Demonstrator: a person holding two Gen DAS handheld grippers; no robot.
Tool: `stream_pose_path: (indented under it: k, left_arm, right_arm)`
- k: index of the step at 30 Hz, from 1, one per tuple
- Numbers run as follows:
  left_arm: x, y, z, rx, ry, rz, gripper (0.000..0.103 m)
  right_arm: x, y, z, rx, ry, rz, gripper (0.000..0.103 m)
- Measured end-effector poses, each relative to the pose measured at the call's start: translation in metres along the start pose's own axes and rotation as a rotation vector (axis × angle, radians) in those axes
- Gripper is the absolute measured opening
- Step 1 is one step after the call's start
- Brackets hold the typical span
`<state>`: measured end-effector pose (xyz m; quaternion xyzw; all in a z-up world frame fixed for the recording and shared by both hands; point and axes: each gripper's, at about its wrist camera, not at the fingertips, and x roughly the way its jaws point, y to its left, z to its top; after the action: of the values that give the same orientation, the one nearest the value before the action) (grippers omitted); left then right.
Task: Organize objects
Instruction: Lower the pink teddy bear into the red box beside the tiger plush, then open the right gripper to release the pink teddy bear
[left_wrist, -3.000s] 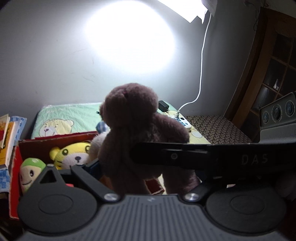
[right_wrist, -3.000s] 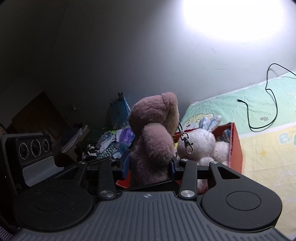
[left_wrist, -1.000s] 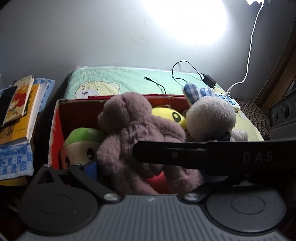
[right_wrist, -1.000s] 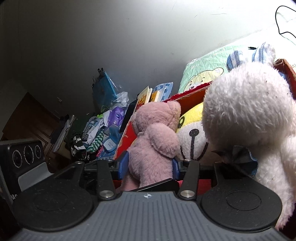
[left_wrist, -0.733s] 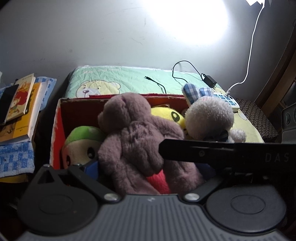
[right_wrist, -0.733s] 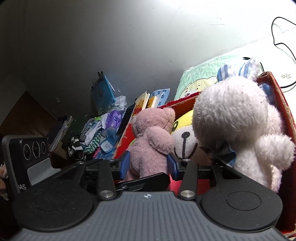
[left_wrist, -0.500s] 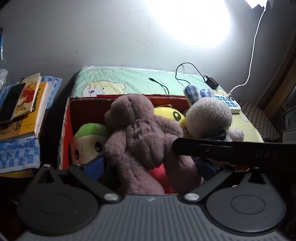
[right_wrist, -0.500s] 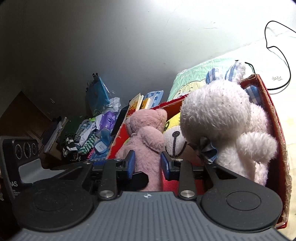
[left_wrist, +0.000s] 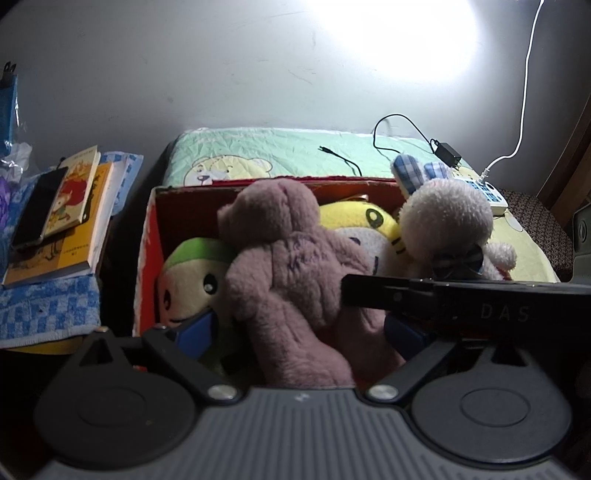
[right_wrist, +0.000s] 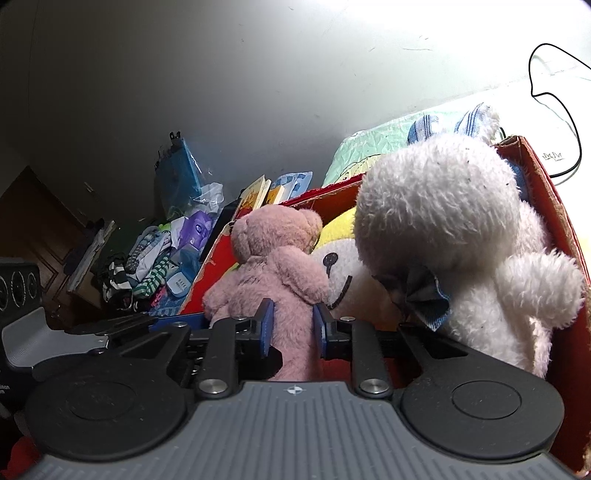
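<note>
A pink teddy bear (left_wrist: 288, 266) stands in the red box (left_wrist: 147, 236), beside a green-capped toy (left_wrist: 192, 273), a yellow tiger toy (left_wrist: 362, 218) and a white rabbit (left_wrist: 443, 218). My left gripper (left_wrist: 299, 328) is open, its blue pads wide apart on either side of the bear's lower body. The right gripper's black finger (left_wrist: 406, 295) crosses in front of the bear. In the right wrist view my right gripper (right_wrist: 292, 328) is shut on the bear (right_wrist: 273, 266) low down, its pads pressing in. The rabbit (right_wrist: 443, 206) fills the box's right end (right_wrist: 543, 177).
A stack of books with a phone on top (left_wrist: 62, 221) lies on a blue checked towel (left_wrist: 48, 310) left of the box. Behind it spreads a green quilt (left_wrist: 277, 151) with a black charger cable (left_wrist: 443, 153) and a white power strip (left_wrist: 487, 192). Clothes pile (right_wrist: 147, 266) at far left.
The bear has come down from the air into the box among the other toys. The right gripper's pads have drawn closer together, and its finger has slid rightward in the left wrist view.
</note>
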<state>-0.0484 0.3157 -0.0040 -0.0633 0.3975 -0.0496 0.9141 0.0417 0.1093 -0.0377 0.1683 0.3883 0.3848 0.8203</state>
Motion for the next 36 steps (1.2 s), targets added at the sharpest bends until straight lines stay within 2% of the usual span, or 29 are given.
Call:
stream_pose_path:
  k: [16, 18, 24, 29, 34, 36]
  left_arm:
    - [-0.013, -0.013, -0.004, 0.061, 0.005, -0.010, 0.097]
    - [-0.018, -0.017, -0.005, 0.070, -0.001, 0.003, 0.098]
    - [-0.035, -0.035, -0.006, 0.087, -0.022, 0.085, 0.099]
    - [-0.048, -0.047, -0.007, 0.046, -0.023, 0.119, 0.100]
    - [-0.048, -0.058, -0.009, -0.003, 0.005, 0.160, 0.100]
    - [-0.046, -0.062, -0.010, -0.032, 0.022, 0.167, 0.100]
  right_arm:
    - [-0.018, 0.002, -0.002, 0.000, 0.035, -0.015, 0.026]
    - [-0.025, 0.004, -0.004, -0.009, 0.022, -0.029, 0.030]
    - [-0.047, 0.013, -0.008, -0.075, -0.022, -0.070, 0.031]
    - [-0.069, 0.016, -0.009, -0.088, -0.064, -0.099, 0.031]
    - [-0.084, 0.017, -0.011, -0.086, -0.076, -0.153, 0.039]
    - [-0.089, 0.017, -0.012, -0.084, -0.086, -0.173, 0.047]
